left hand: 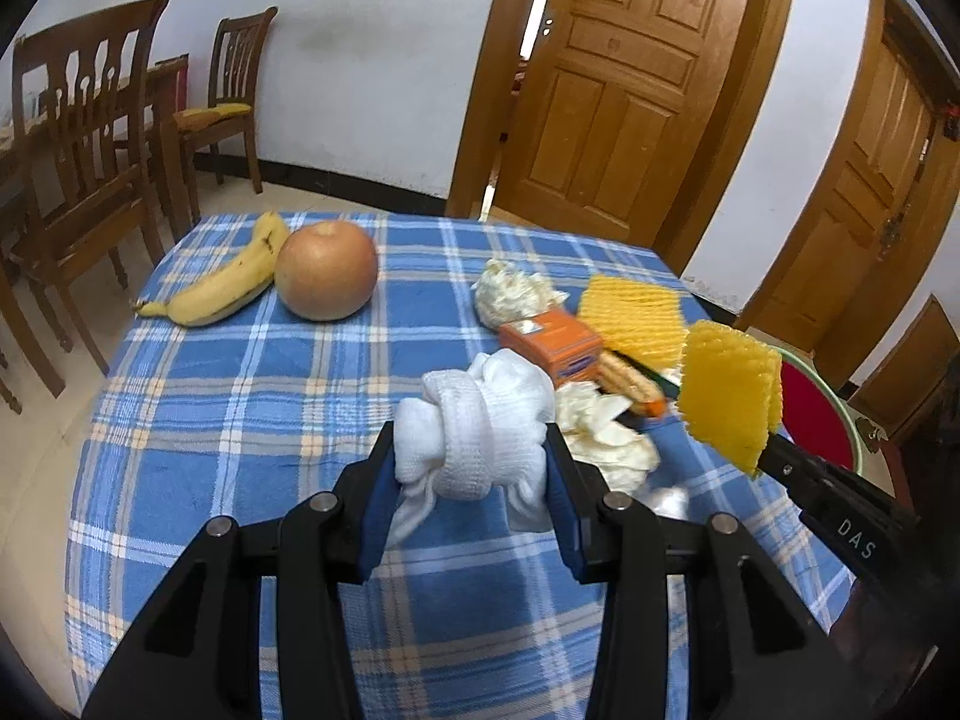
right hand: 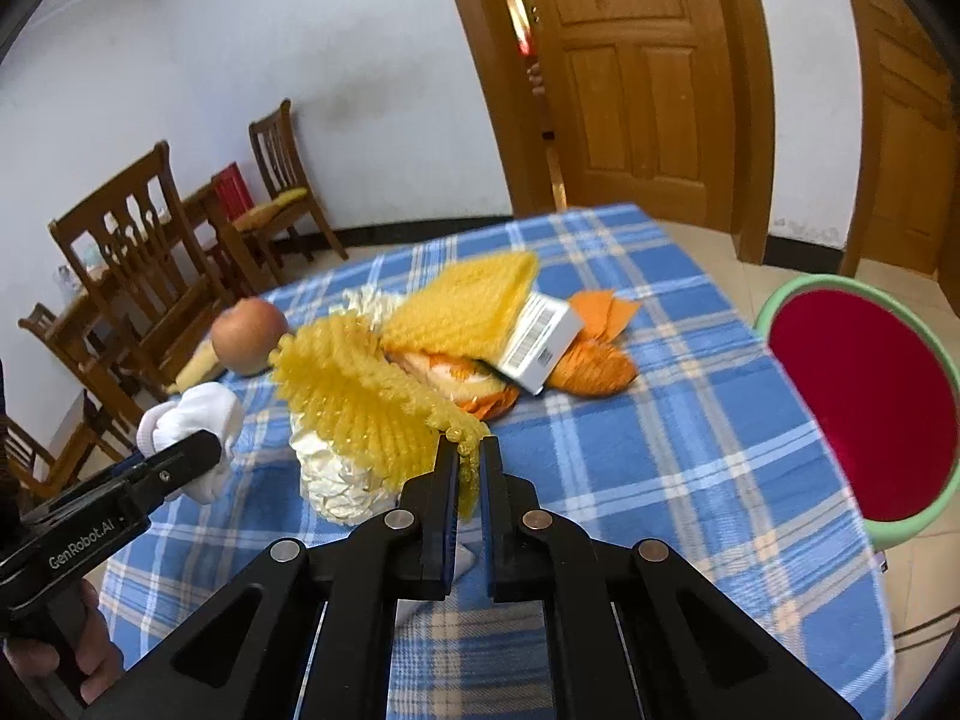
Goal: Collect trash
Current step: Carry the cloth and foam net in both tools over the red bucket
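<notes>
Gripping a white cloth bundle (left hand: 474, 435), the left tongs (left hand: 471, 468) hover above the surface (left hand: 240, 420); right tongs (right hand: 468, 474) clamp yellow foam netting (right hand: 354, 402).

— How is the light?
— Soft and even, bright enough; daylight shows through the gap at the door (left hand: 543, 6). Only faint shadows lie on the checked tablecloth (left hand: 252, 396).
— Sharpness?
— The left wrist view is fairly crisp. The right wrist view is softer: the yellow foam net (right hand: 366, 402) smears with motion blur.
— Distortion?
— Strong fisheye bending of the door frames, with dark vignetted corners in both views.
</notes>
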